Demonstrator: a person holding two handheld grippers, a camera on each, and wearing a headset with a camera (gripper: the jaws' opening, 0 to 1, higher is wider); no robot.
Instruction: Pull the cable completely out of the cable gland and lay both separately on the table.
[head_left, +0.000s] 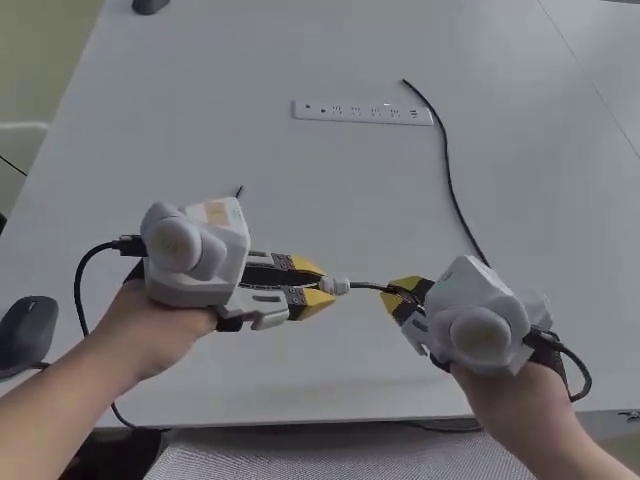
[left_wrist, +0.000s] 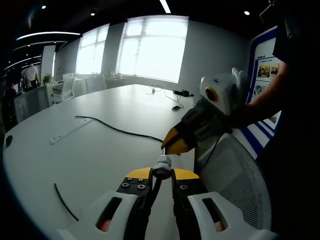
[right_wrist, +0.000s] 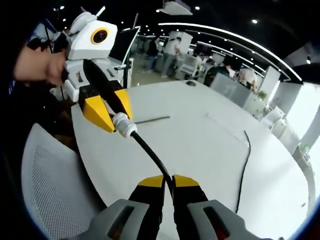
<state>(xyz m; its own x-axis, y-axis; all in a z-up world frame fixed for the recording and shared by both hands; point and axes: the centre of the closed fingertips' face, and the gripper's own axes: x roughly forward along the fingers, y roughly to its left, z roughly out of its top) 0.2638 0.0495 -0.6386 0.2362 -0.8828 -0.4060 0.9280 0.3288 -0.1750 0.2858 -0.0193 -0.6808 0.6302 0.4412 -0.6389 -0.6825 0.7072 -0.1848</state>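
Well, the cable gland (head_left: 336, 287) was a small white plug with a round ribbed end, and a thin black cable (head_left: 366, 288) came out of that end. The two were joined, and both were held up in the air above the near edge of the white table (head_left: 300, 170).

The cable gland sat right between the yellow tips of the left gripper (head_left: 315, 285), with its ribbed end poking out to the right. In the left gripper view the gland (left_wrist: 161, 164) stood just above the tips of that gripper (left_wrist: 161, 175). The cable ran a short way to the right and into the right gripper (head_left: 394, 295). In the right gripper view the cable (right_wrist: 150, 152) went from the gland (right_wrist: 124, 125) down into that gripper's own tips (right_wrist: 169, 182).

The left gripper's fingers were squeezed tight on the gland. The right gripper's fingers were almost together and pinched the cable.

Far off on the table lay a white power strip (head_left: 362, 111) with a black cord (head_left: 450, 180). A dark mouse (head_left: 25, 330) lay near the left edge.
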